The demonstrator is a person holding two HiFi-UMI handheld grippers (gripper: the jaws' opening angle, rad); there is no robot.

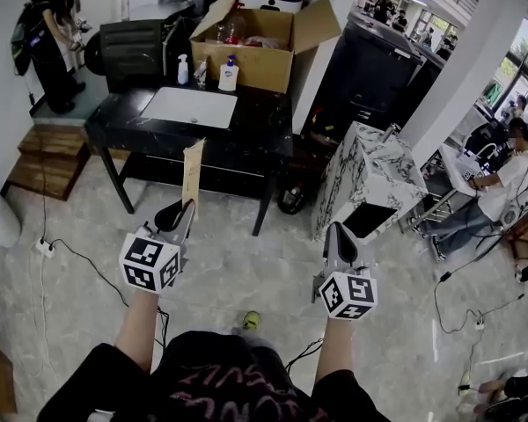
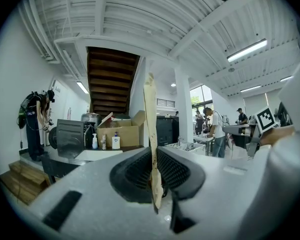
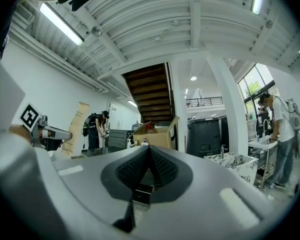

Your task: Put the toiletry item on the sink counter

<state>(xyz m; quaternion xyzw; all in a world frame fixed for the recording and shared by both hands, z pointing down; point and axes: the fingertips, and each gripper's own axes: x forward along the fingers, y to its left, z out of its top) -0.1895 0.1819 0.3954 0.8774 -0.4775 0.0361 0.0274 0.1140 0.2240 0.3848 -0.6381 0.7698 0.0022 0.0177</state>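
- Tan and flat, the packet is the toiletry item; it stands upright with its long axis near vertical, rising above the left gripper.
- In the left gripper view the packet shows edge-on, a thin strip. Its lower end is clamped between the ribbed fingers, which press against it from both sides.
- The black table that carries the sink lies straight ahead of the person and well apart from both grippers, across open floor.
- The white basin sits in the left half of the table. A cardboard box and a few bottles stand along the back edge.
- The left gripper is the one loaded, and it is lined up roughly with the basin. The bare dark top to the right of the basin looks like the freest landing spot.
- The right gripper is held level beside the left. Its fingers are pressed together at the tips with nothing between them.
- Judgement: the carry is under way and the placing is not yet begun. The next move likely calls for closing the gap to the table, then tipping the tall packet down so it lies flat and does not topple.
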